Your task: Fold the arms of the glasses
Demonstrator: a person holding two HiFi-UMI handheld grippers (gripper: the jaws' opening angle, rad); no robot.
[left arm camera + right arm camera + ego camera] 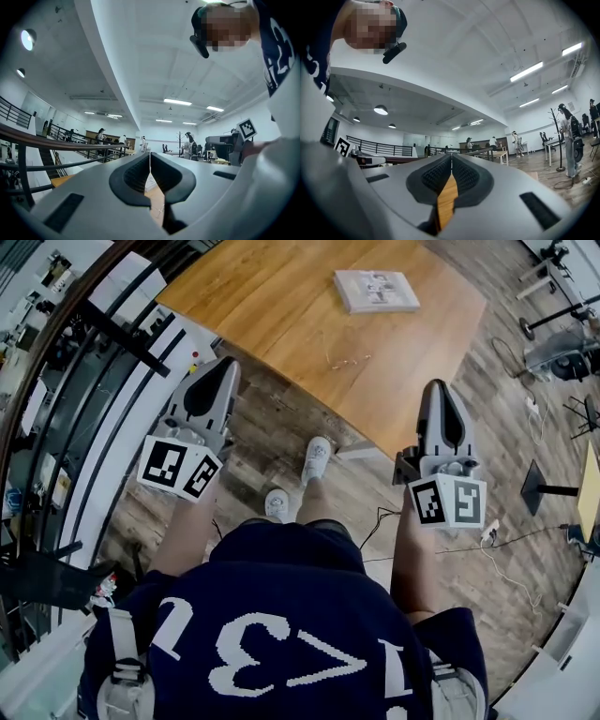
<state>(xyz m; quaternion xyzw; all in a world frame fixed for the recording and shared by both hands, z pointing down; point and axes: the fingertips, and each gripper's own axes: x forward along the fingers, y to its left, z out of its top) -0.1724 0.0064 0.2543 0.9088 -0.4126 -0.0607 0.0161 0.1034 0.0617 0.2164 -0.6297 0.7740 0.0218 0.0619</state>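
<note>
We found the glasses [344, 360] lying on the wooden bench [272, 315] in the upper centre of the head view, well apart from both tools and too small for us to tell how their arms stood. The left tool [226, 367] at centre left and the right tool [439, 386] at centre right were each closed tight with nothing between the pads, and were held over the floor [281, 442] short of the bench edge. We judged the frame to be thin wire: light, easily bent and likely to skid on smooth wood. One tool should steady the front at the bridge while the other takes an arm near its hinge. A booklet [377, 291] lay above the glasses, clear of the approach.
</note>
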